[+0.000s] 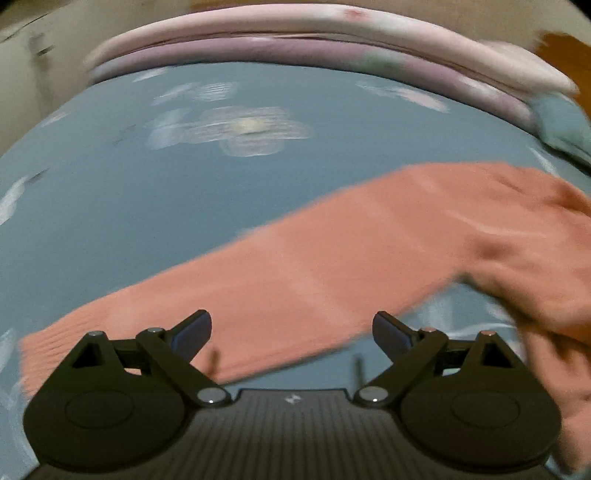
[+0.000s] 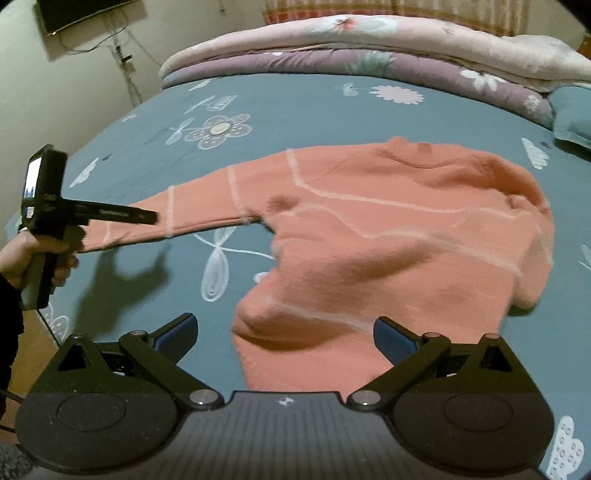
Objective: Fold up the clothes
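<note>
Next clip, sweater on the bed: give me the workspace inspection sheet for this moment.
Surface: bed sheet, blue-grey with white flower prints, smooth.
Job's things: salmon sweater lying unfolded, one sleeve stretched out sideways; the other sleeve's lie cannot be told.
Clutter: folded quilts and a pillow at the far edge.
Grippers: left gripper open, over the sleeve near its cuff; right gripper open, above the sweater's hem; neither holds cloth.
Cables: wires on the wall under a dark screen; a lead by the person's hand.
Surroundings: bedroom, pale wall, wooden floor.
</note>
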